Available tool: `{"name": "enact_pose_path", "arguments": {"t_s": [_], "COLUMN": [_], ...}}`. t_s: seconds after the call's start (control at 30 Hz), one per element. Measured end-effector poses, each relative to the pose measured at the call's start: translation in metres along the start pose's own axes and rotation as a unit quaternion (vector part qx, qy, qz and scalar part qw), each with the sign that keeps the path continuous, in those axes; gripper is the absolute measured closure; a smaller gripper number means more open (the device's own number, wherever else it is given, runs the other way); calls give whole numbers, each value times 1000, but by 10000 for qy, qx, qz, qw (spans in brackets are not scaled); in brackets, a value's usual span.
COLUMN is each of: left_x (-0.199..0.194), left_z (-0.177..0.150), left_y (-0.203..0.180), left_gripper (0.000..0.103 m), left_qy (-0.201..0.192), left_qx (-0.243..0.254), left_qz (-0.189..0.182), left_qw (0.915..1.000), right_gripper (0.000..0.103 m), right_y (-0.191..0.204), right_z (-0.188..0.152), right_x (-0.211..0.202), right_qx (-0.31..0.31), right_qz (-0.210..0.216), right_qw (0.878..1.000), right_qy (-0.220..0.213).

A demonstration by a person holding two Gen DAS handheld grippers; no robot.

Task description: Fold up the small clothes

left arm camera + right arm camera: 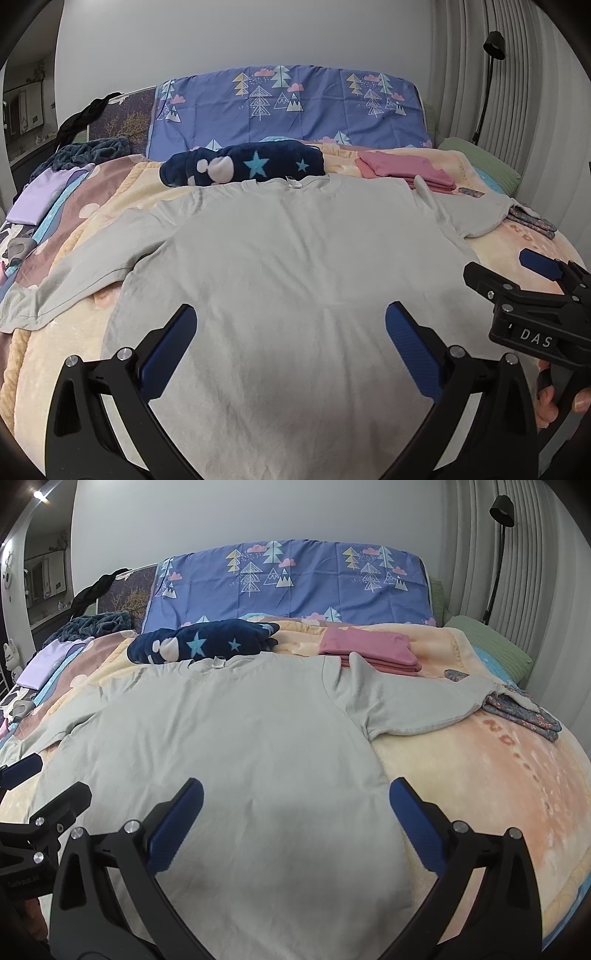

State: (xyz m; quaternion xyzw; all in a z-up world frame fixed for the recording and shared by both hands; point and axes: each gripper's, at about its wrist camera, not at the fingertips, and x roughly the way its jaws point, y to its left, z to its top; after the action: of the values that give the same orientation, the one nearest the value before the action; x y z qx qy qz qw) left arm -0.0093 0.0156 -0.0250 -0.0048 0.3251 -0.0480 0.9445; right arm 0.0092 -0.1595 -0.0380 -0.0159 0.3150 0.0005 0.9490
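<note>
A pale grey T-shirt (295, 251) (229, 738) lies flat and face down on the bed, collar at the far side and both short sleeves spread out. My left gripper (291, 310) hovers open over the shirt's lower middle with nothing between its fingers. In the right wrist view it shows at the left edge (55, 779), over the shirt's left side. My right gripper (295, 784) is open and empty above the lower right part of the shirt, near its right side seam. Seen from the left wrist, the right gripper (495, 263) is held by a hand (546, 402).
A peach fleece blanket (480, 775) covers the bed. Beyond the collar lie a navy star-print bundle (243, 164), a folded pink stack (369, 648) and a folded floral garment (524, 709) under the right sleeve's tip. A folded lilac piece (40, 199) sits far left, a blue tree-print pillow (288, 103) at the headboard.
</note>
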Motion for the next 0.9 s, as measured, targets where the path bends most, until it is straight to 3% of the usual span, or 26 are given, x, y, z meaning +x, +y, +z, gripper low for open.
{"name": "enact_pose_path", "arguments": {"t_s": [0.1, 0.3, 0.5, 0.6, 0.67, 0.9], "left_x": [0, 0, -2, 5, 9, 7], "left_z": [-1, -2, -4, -2, 1, 4], "left_y": [2, 3, 6, 14, 23, 72], "left_gripper": [1, 1, 1, 1, 1, 1], "left_qy": [23, -36, -212, 77, 259, 304], "left_qx": [-72, 1, -8, -236, -440, -1167], "left_qz": [-168, -158, -462, -431, -598, -974], "left_qw": [9998, 9999, 9987, 9988, 9969, 9879], "right_gripper": [2, 2, 2, 2, 2, 2], "right_y": [0, -1, -4, -5, -3, 4], "right_z": [0, -1, -1, 0, 2, 8], "right_x": [1, 2, 2, 5, 5, 6], "right_qx": [-1, 21, 55, 76, 41, -68], "right_qz": [-4, -31, -171, -157, -135, -118], "right_qw": [10000, 10000, 9998, 9998, 9999, 9999], "right_qy": [7, -13, -118, -46, -6, -21]}}
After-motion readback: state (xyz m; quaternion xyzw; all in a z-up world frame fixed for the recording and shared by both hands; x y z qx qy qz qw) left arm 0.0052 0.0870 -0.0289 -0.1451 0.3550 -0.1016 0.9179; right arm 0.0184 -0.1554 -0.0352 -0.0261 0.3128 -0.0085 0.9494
